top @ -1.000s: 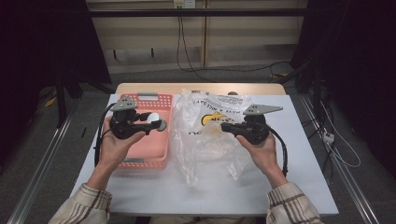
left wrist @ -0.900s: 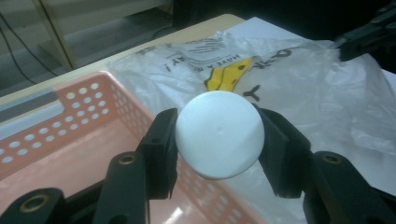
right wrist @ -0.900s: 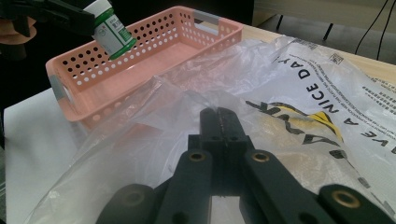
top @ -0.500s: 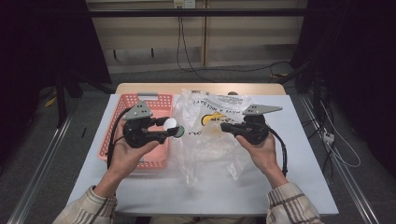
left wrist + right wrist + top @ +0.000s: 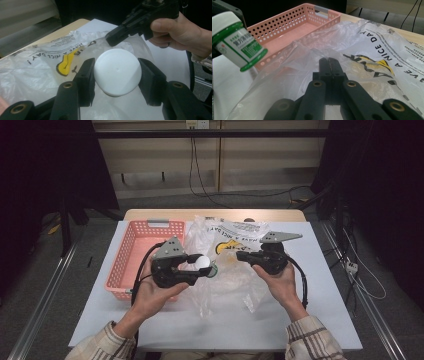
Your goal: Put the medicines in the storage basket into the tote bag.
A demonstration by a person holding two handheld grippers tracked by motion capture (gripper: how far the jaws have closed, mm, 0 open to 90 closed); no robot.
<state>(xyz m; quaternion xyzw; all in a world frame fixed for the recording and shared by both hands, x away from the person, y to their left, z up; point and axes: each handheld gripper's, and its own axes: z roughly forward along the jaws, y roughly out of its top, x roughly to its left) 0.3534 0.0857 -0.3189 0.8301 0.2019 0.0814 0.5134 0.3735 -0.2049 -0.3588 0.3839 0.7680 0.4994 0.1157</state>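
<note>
**Bottle held over bag**

Here, centre of the high view, the left gripper [image 5: 200, 268] clamps a small white-capped bottle [image 5: 203, 263] above the clear plastic bag [image 5: 235, 285] — green label visible from the right gripper view. The right gripper [image 5: 241, 255], centre-right, pinches the bag's film, jaws closed. Pink basket [image 5: 131, 251] sits at left — beside the bag.

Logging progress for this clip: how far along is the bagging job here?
Done: the pink basket looks emptied. In hand: the left gripper grips the white-capped bottle by the plastic bag, whose film the right gripper pinches. Left: putting the bottle inside.
</note>
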